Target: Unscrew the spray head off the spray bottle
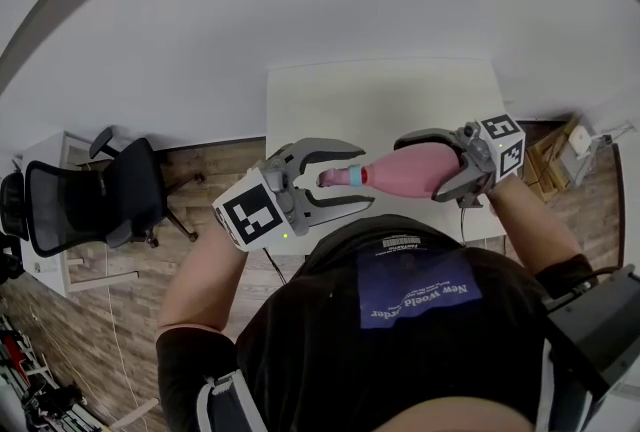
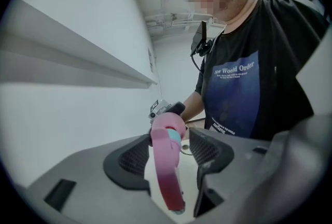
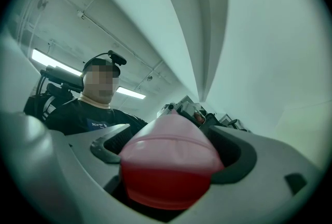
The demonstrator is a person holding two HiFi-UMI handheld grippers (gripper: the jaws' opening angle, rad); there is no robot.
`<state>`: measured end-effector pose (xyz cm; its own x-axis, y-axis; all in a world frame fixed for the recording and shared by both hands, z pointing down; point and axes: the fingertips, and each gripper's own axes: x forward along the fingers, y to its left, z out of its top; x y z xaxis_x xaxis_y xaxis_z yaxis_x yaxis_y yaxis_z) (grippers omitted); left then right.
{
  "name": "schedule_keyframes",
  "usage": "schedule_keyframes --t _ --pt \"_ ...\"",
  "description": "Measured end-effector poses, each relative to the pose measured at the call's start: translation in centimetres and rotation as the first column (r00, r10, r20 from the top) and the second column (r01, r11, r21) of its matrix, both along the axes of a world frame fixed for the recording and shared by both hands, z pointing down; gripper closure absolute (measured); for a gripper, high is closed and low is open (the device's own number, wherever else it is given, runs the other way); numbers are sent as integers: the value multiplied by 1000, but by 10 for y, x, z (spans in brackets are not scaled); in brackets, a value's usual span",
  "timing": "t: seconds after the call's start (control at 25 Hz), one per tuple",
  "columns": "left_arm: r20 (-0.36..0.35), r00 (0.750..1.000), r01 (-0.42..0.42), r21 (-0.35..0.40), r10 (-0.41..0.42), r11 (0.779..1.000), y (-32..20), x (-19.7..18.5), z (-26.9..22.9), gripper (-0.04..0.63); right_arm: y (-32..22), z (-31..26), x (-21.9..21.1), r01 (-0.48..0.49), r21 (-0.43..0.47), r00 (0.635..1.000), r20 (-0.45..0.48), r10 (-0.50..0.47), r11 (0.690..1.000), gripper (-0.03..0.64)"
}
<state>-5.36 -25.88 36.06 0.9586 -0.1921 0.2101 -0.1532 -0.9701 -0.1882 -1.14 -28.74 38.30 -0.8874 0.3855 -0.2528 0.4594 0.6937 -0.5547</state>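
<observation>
While the right gripper (image 1: 418, 167) clamps the body of the pink bottle (image 1: 410, 170), the left gripper (image 1: 362, 177) has its jaws spread either side of the spray head (image 1: 338, 177), with the pads not pressing on it.

Count: 1 bottle, 1 spray head with a teal collar (image 1: 356, 176), 2 grippers, 1 white table (image 1: 400, 100), 1 black office chair (image 1: 80, 205).

The bottle lies roughly level in the air, head toward the left gripper. It sits over the table's near edge, in front of the person's chest. The table's far edge meets the white wall. The chair stands well apart on the wood floor (image 1: 200, 170) at the left.

Pose: the grippers face each other, with the bottle spanning between them. The left forearm comes in from lower left, the right forearm from the right side.
</observation>
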Motion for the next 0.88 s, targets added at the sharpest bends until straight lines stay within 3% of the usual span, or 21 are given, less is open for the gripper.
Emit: schedule_keyframes --t 0.08,0.2,0.36,0.48,0.88 --pt "-25 1000 8 4 -8 1000 -1 0 -3 442 -1 1 0 0 2 1000 -12 0 1000 150" --pt "-61 998 12 -26 -14 1000 -3 0 -4 445 -4 2 0 -4 4 1000 -16 4 1000 150" --pt "-143 987 41 -181 -68 983 -6 -6 -5 446 -7 3 2 -20 18 1000 -13 20 1000 150" --pt "-175 980 48 -238 -91 970 -9 -18 -4 446 -10 0 2 -42 25 999 -7 43 999 150" --pt "-332 918 88 -364 -217 927 -19 -51 -5 446 -24 0 16 -123 16 992 5 123 992 150"
